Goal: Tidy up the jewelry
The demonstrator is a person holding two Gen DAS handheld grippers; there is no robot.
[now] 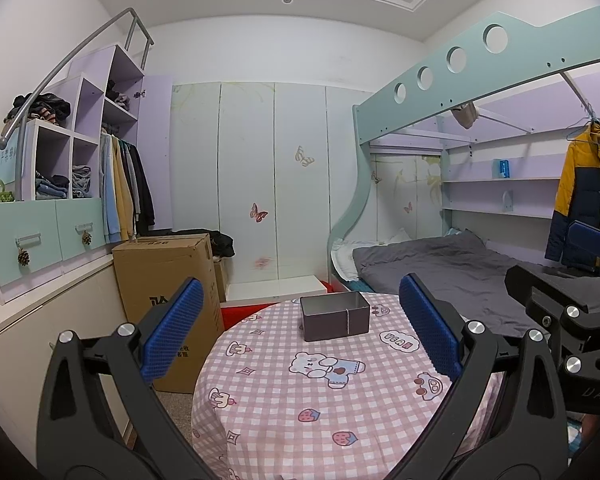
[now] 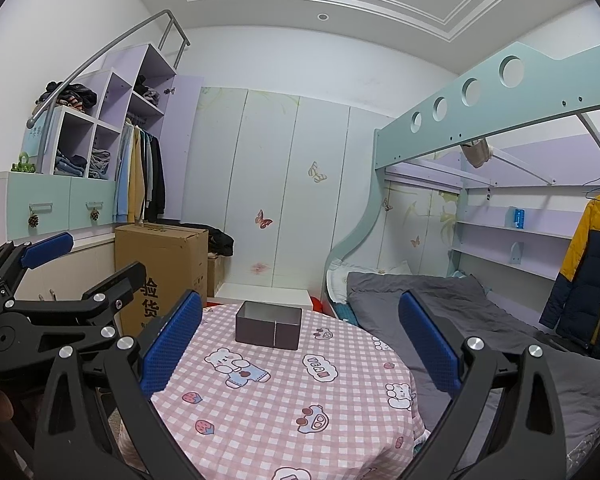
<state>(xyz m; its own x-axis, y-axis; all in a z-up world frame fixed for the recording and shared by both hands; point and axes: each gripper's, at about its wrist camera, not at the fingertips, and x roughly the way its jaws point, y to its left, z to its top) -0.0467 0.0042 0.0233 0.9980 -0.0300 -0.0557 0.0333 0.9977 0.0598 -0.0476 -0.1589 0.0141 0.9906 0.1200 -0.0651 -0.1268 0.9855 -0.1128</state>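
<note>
1. The task's thing is a thin silvery chain draped over the front wall of a small dark box. In the left wrist view the box sits a little above the centre of the frame, at the far side of the round counter with its pink checked cloth.
2. We judge the chain very light, limp and slippery. It should slide off the wall at a small tug, and it could snag or kink if pulled hard. How much of it lies inside the box we cannot tell.
3. The best hold looks to be the strand hanging down the outer wall, pinched across its width near the rim and lifted straight up.
4. The box looks light and stiff, open at the top. It may shift on the cloth if the tongs push against it.
5. The left tongs stand wide open and hold nothing. They touch nothing, and the box shows between their blue pads, further off.
6. The right tongs are likewise spread wide and empty, well short of the box.
7. In the right wrist view the left tongs appear at the left edge of the frame, clear of the counter.
</note>
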